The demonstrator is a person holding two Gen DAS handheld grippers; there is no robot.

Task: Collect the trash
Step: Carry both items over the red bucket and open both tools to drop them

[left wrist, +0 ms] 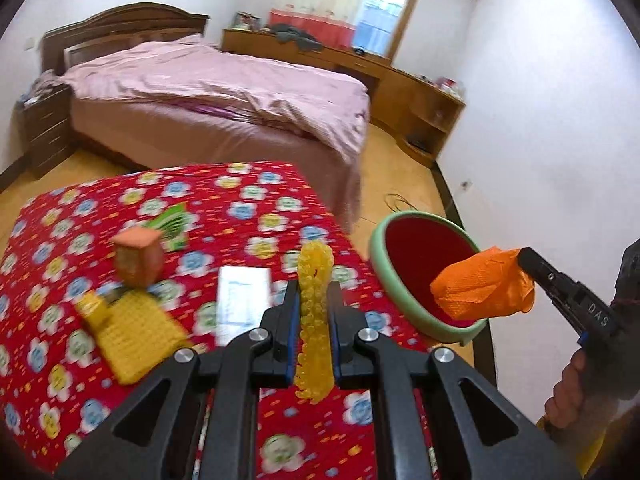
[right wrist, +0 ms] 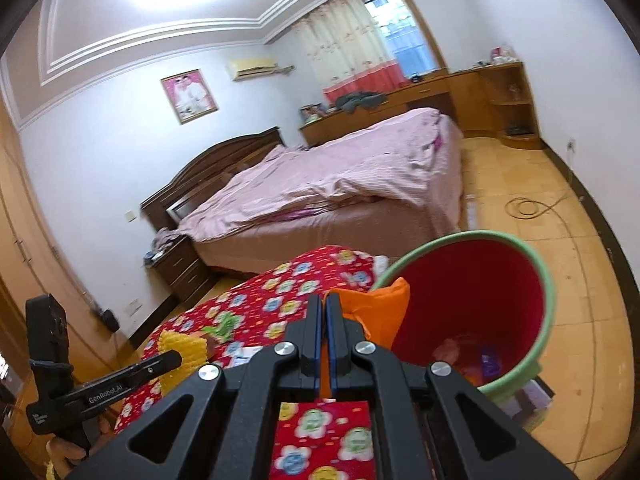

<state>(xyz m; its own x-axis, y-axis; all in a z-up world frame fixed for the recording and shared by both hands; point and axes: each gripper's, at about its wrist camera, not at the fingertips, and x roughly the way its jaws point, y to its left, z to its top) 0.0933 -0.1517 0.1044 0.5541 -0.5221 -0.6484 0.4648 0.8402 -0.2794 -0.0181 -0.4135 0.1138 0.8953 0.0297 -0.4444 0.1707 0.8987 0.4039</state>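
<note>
My left gripper (left wrist: 314, 300) is shut on a yellow foam net sleeve (left wrist: 315, 280), held above the red flowered table cover (left wrist: 248, 208). My right gripper (right wrist: 323, 300) is shut on an orange bag (right wrist: 380, 312); in the left wrist view the orange bag (left wrist: 484, 286) hangs over the mouth of the red bin with a green rim (left wrist: 416, 264). The bin (right wrist: 480, 288) holds some trash at its bottom. On the table lie a yellow foam net (left wrist: 132, 332), an orange-brown box (left wrist: 138, 258), a green wrapper (left wrist: 172, 226) and a white paper (left wrist: 242, 304).
A bed with pink covers (left wrist: 224, 96) stands behind the table. A dark nightstand (left wrist: 44, 128) is at the left and a wooden desk (left wrist: 400, 84) along the far wall. A cable loop (right wrist: 524, 206) lies on the floor.
</note>
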